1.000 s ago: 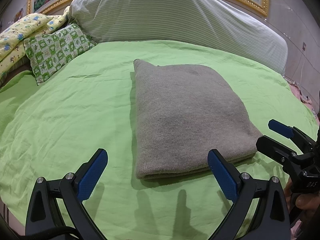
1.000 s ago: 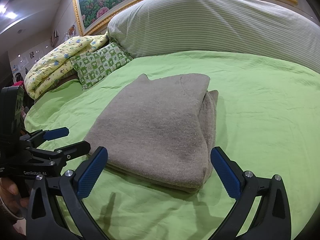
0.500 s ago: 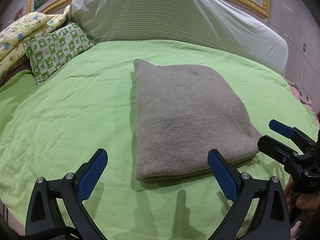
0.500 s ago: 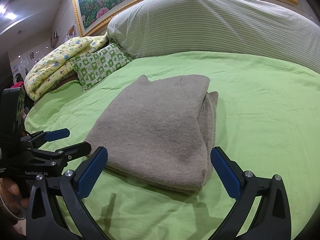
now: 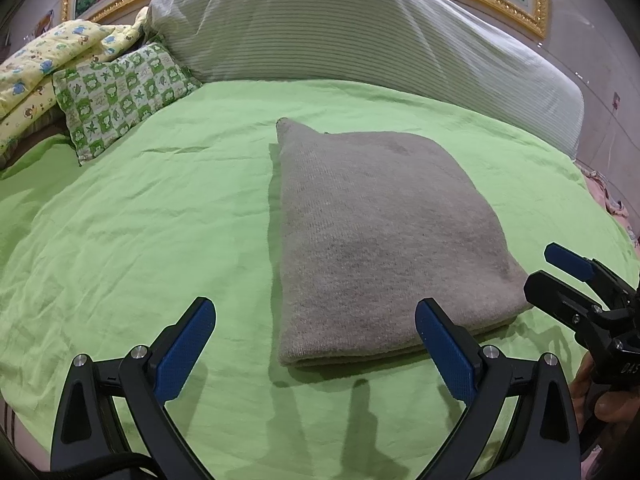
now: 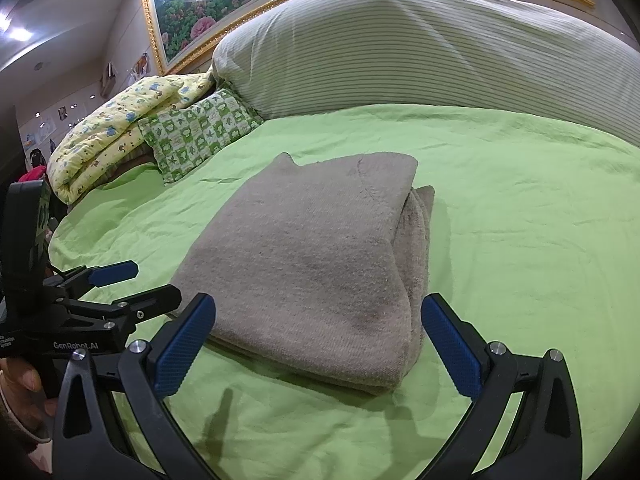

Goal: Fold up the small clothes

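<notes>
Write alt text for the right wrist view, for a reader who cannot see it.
A folded grey-brown knit garment lies flat on a green bedsheet, just ahead of the open, empty right gripper. The left gripper, also open, is at the left edge. A checked green pillow and a striped bolster lie behind.

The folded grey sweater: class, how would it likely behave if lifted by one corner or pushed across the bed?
The sweater looks like soft knit, so it would probably droop and unfold if lifted by a corner. Its stacked layers show loose edges on the right, so a push may shear them apart. The wrinkled sheet would likely drag and bunch.
</notes>
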A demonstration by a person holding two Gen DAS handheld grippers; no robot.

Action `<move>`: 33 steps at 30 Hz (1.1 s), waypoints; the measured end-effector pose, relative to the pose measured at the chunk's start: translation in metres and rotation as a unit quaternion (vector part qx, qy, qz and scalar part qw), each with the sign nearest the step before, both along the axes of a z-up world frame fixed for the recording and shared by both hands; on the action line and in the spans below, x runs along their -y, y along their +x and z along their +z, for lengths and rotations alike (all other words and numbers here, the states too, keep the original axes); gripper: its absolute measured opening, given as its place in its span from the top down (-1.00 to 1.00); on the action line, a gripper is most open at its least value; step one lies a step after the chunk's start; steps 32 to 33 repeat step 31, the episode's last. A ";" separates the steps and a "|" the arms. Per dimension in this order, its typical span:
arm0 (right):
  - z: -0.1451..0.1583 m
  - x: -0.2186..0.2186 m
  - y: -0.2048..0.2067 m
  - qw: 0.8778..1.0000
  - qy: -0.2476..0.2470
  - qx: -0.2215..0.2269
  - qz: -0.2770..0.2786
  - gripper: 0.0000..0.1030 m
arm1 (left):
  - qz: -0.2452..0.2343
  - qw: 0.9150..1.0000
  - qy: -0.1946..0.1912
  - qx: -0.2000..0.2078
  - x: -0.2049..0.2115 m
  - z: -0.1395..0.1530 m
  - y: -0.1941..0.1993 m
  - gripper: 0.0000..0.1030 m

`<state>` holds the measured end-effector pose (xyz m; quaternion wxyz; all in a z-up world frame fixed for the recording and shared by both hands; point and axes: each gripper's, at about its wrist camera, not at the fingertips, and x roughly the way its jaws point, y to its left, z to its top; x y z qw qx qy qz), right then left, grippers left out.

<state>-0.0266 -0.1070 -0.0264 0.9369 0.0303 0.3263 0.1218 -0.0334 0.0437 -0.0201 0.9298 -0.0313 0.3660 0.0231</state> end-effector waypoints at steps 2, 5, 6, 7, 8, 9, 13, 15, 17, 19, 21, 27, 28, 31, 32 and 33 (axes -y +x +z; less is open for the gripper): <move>0.001 0.000 0.000 1.000 -0.002 0.000 -0.002 -0.99 | 0.001 1.000 0.005 0.002 0.000 0.001 0.001 -0.95; 0.000 0.001 0.002 1.000 0.001 -0.001 -0.001 -0.99 | 0.005 1.000 0.009 0.006 0.000 0.002 0.000 -0.94; -0.001 0.002 0.003 1.000 0.003 -0.001 -0.001 -0.99 | 0.005 1.000 0.011 0.006 0.000 0.002 0.001 -0.94; -0.001 0.002 0.004 1.000 0.003 -0.003 -0.001 -0.99 | 0.007 1.000 0.012 0.007 0.000 0.002 0.002 -0.94; -0.001 0.002 0.005 1.000 0.003 -0.005 -0.001 -0.99 | 0.008 1.000 0.016 0.005 0.001 0.001 0.003 -0.94; -0.002 0.002 0.005 1.000 0.003 -0.005 -0.002 -0.99 | 0.008 1.000 0.018 0.002 0.001 0.000 0.004 -0.93; -0.002 0.002 0.006 1.000 0.002 -0.007 -0.001 -0.99 | 0.006 1.000 0.017 -0.002 0.001 0.000 0.007 -0.93; -0.002 0.002 0.007 1.000 0.004 -0.007 -0.002 -0.99 | 0.006 1.000 0.020 -0.001 0.002 0.002 0.008 -0.93; -0.002 0.002 0.007 1.000 0.007 -0.008 -0.001 -0.99 | 0.007 1.000 0.022 -0.001 0.002 0.002 0.009 -0.93; -0.003 0.001 0.008 1.000 0.006 -0.010 -0.002 -0.99 | 0.009 1.000 0.021 -0.003 0.001 0.002 0.009 -0.93; -0.003 0.001 0.009 1.000 0.006 -0.011 -0.003 -0.99 | 0.014 1.000 0.021 -0.010 0.000 0.000 0.011 -0.93; -0.002 0.001 0.011 1.000 0.011 -0.012 -0.005 -0.99 | 0.021 0.999 0.014 -0.021 -0.004 -0.001 0.013 -0.93; -0.002 0.001 0.010 1.000 0.011 -0.012 -0.006 -0.99 | 0.023 0.999 0.015 -0.021 -0.004 -0.001 0.013 -0.93; -0.002 0.003 0.010 1.000 0.013 -0.012 -0.007 -0.99 | 0.027 0.999 0.008 -0.026 -0.006 0.002 0.015 -0.93; -0.002 0.003 0.010 1.000 0.013 -0.012 -0.007 -0.99 | 0.027 0.999 0.008 -0.026 -0.006 0.002 0.015 -0.93; -0.002 0.003 0.010 1.000 0.013 -0.012 -0.007 -0.99 | 0.027 0.999 0.008 -0.026 -0.006 0.002 0.015 -0.93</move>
